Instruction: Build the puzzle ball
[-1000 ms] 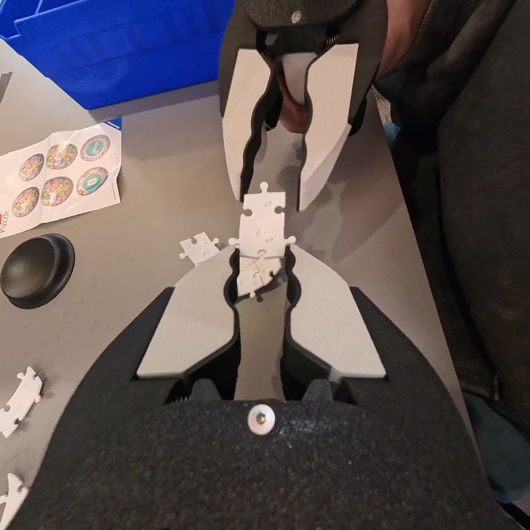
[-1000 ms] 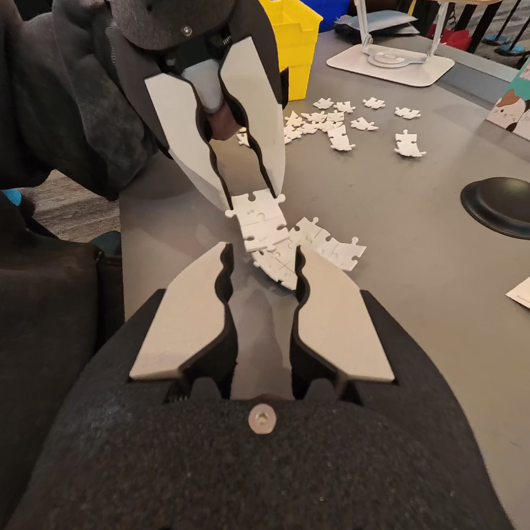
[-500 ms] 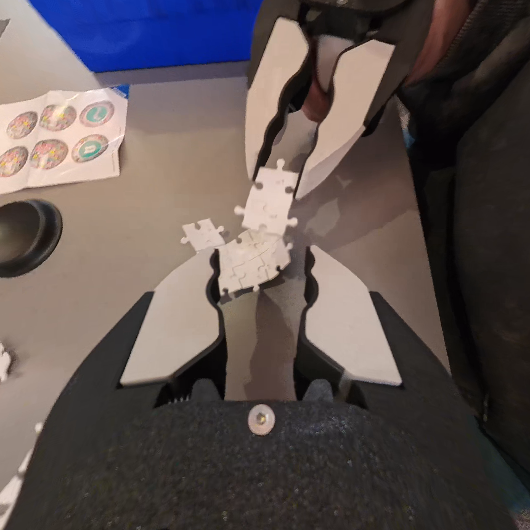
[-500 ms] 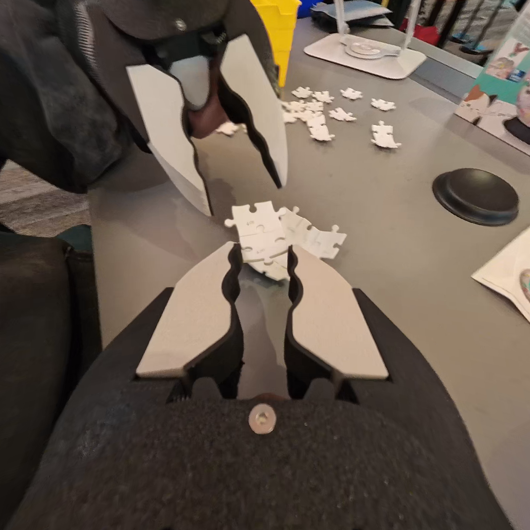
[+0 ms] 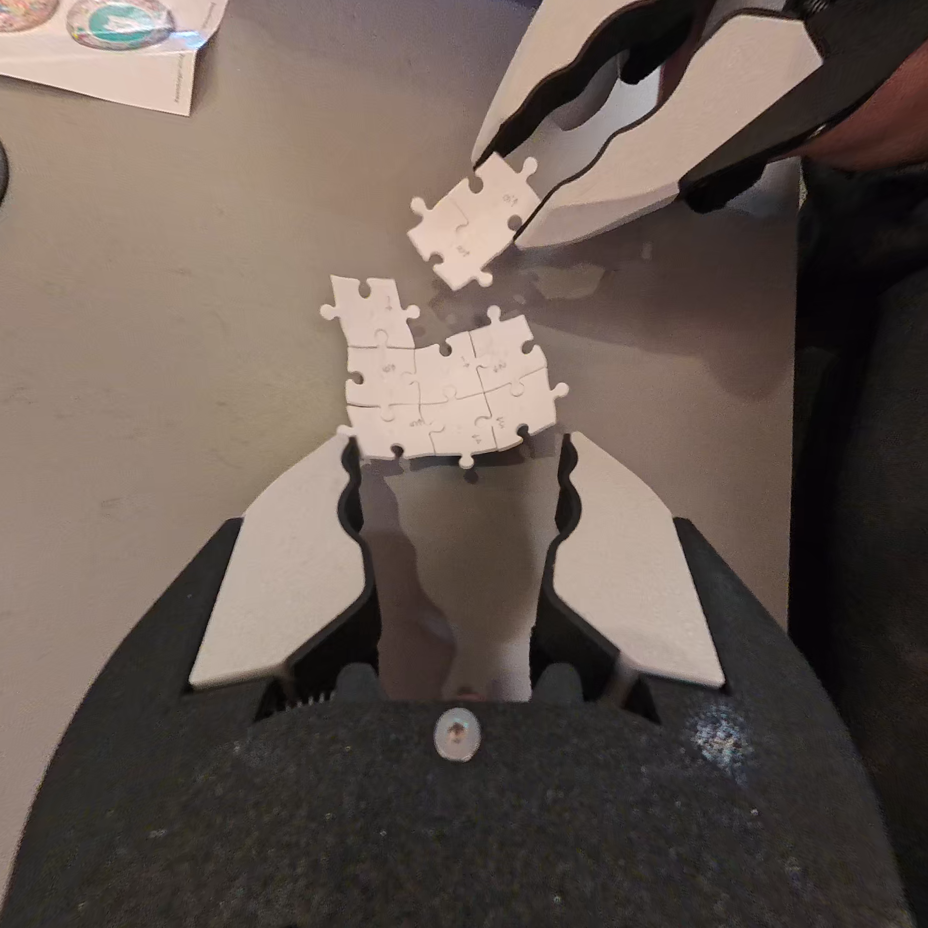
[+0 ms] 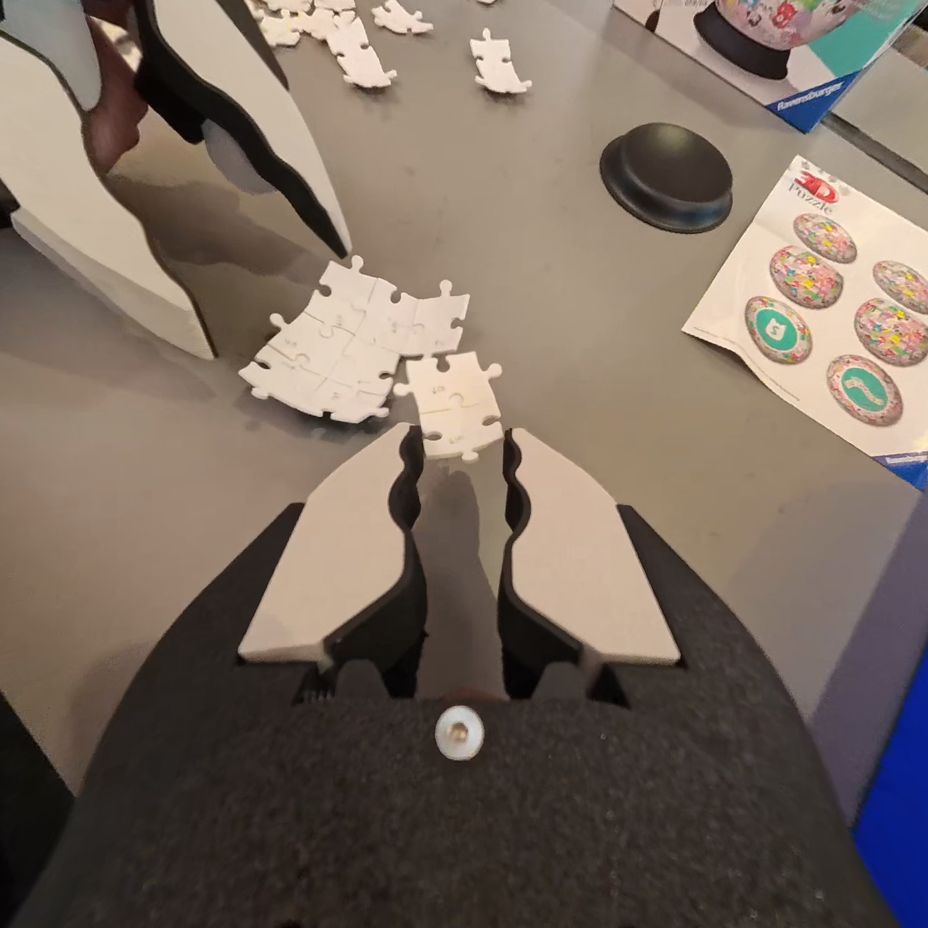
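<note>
A joined patch of several white puzzle pieces [image 5: 442, 391] lies on the grey table, its blank numbered side up. My left gripper [image 5: 459, 442] is open and empty, with its fingertips just short of the patch's near edge. My right gripper [image 6: 459, 434] is shut on a two-piece white strip [image 6: 459, 401] and holds it by its edges, a little above the table beside the patch [image 6: 346, 351]. In the left wrist view the right gripper [image 5: 502, 201] comes in from the upper right with the strip [image 5: 472, 221]. In the right wrist view the left gripper [image 6: 276, 301] shows at the upper left.
A black round stand base [image 6: 665, 176], a printed leaflet [image 6: 828, 326] and the puzzle box [image 6: 778, 50] lie to the right. Several loose white pieces [image 6: 361, 55] lie at the far side. A blue bin [image 6: 894, 753] stands low right. A person's dark clothing [image 5: 863, 452] borders the table edge. Spacing between my two grippers at the tips: around 10 cm.
The strip passed from my left gripper to my right: the left opened wide, the right shut on it and carried it off to the side of the patch.
</note>
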The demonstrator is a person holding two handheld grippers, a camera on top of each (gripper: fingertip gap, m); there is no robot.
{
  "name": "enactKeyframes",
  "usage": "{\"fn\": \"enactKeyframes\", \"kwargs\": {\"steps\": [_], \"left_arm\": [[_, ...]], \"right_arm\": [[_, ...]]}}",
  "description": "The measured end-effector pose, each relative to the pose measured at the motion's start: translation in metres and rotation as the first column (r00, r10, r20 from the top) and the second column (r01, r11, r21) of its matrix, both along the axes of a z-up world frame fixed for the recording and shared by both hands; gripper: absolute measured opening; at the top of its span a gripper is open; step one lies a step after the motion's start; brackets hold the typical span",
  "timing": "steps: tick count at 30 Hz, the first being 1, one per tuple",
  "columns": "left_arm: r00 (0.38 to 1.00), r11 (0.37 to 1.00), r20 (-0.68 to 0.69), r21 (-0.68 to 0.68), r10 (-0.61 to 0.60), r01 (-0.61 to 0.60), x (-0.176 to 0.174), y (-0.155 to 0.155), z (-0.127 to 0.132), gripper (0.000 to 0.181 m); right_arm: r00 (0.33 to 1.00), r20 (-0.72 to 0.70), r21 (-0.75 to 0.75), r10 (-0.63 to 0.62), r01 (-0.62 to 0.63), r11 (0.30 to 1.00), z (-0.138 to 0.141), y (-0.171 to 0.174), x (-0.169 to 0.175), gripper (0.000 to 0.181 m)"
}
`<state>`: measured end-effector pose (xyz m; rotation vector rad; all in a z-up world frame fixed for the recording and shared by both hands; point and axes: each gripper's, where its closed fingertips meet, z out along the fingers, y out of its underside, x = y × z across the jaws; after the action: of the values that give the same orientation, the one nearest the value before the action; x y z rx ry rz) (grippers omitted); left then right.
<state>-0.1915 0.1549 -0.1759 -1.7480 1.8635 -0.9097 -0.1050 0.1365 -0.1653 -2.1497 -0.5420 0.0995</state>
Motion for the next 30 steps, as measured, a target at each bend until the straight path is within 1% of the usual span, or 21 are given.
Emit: {"fn": "enactKeyframes", "kwargs": {"steps": [8, 14, 16, 23, 27, 30], "left_arm": [[1.0, 1.0, 0.002, -0.021, 0.007, -0.007, -0.003, -0.009, 0.001, 0.074], [1.0, 1.0, -0.004, -0.024, 0.005, -0.005, -0.004, -0.014, 0.0, 0.074], [1.0, 1.0, -0.002, -0.027, 0.005, -0.005, -0.005, -0.016, 0.001, 0.073], [1.0, 0.999, 0.006, -0.035, -0.001, 0.001, -0.006, -0.025, 0.004, 0.072], [0.998, 0.999, 0.042, -0.001, 0.053, -0.053, -0.005, -0.011, 0.011, 0.077], [0.995, 0.995, 0.006, -0.027, 0.095, -0.095, -0.007, 0.001, 0.003, 0.084]], "right_arm": [[0.999, -0.038, -0.034, 0.023, -0.025, 0.999, 0.0, 0.006, -0.005, 0.03], [0.997, 0.023, -0.042, 0.072, -0.071, 0.997, 0.003, 0.019, -0.009, 0.03], [0.996, 0.05, -0.067, 0.077, -0.073, 0.995, 0.001, 0.022, -0.006, 0.03], [0.993, 0.036, -0.134, 0.111, -0.105, 0.985, -0.002, 0.024, -0.011, 0.03], [0.991, 0.055, -0.164, 0.123, -0.112, 0.98, -0.006, 0.023, -0.013, 0.03], [0.99, 0.069, -0.167, 0.127, -0.114, 0.979, -0.005, 0.023, -0.015, 0.03]]}}
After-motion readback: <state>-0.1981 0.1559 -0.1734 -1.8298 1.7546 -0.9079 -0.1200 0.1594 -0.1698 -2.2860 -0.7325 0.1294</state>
